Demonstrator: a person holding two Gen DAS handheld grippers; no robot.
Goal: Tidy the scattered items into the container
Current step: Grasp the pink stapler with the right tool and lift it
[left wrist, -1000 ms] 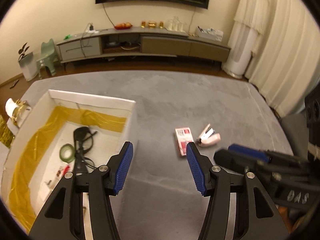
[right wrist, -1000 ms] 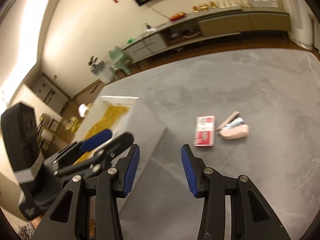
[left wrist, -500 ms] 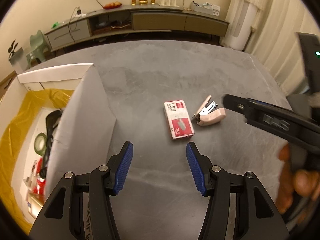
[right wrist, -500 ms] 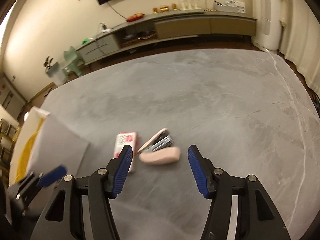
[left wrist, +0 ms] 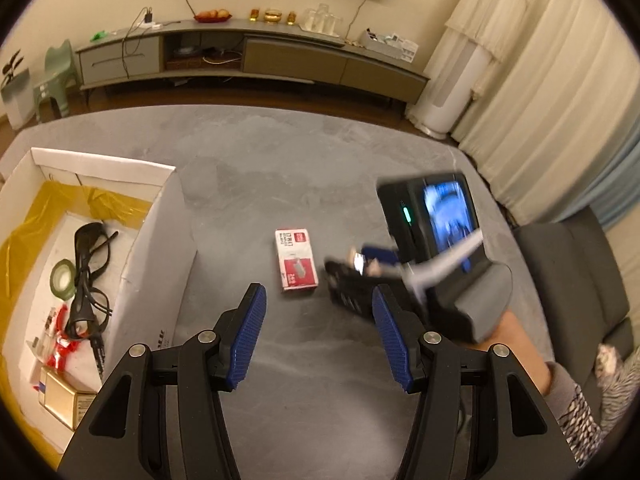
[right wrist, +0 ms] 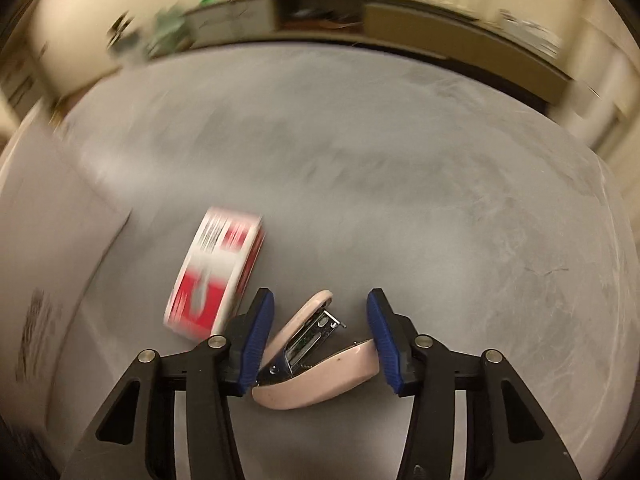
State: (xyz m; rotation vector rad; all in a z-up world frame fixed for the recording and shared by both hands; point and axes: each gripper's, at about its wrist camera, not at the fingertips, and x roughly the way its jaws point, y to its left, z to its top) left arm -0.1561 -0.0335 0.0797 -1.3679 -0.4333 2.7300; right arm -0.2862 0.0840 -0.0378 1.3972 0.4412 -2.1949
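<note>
A pink stapler [right wrist: 316, 376] lies open on the grey table between the blue pads of my right gripper [right wrist: 320, 336], which is open around it. A red and white staple box [right wrist: 216, 272] lies just left of it; it also shows in the left wrist view [left wrist: 296, 261]. My left gripper [left wrist: 316, 340] is open and empty, a little short of the box. My right gripper [left wrist: 360, 268] shows blurred in the left wrist view, low over the stapler, which it mostly hides. The white cardboard box [left wrist: 160, 248] lined with yellow film stands at the left.
Inside the box lie black glasses [left wrist: 86, 276], a green tape roll [left wrist: 62, 278], red bits [left wrist: 60, 344] and a gold packet [left wrist: 66, 398]. A grey seat [left wrist: 576, 280] is at the table's right. A TV cabinet [left wrist: 248, 56] runs along the far wall.
My right gripper has dropped down and forward until its pads flank the stapler. My left gripper has pulled back and tilted up, bringing more of the box interior into view.
</note>
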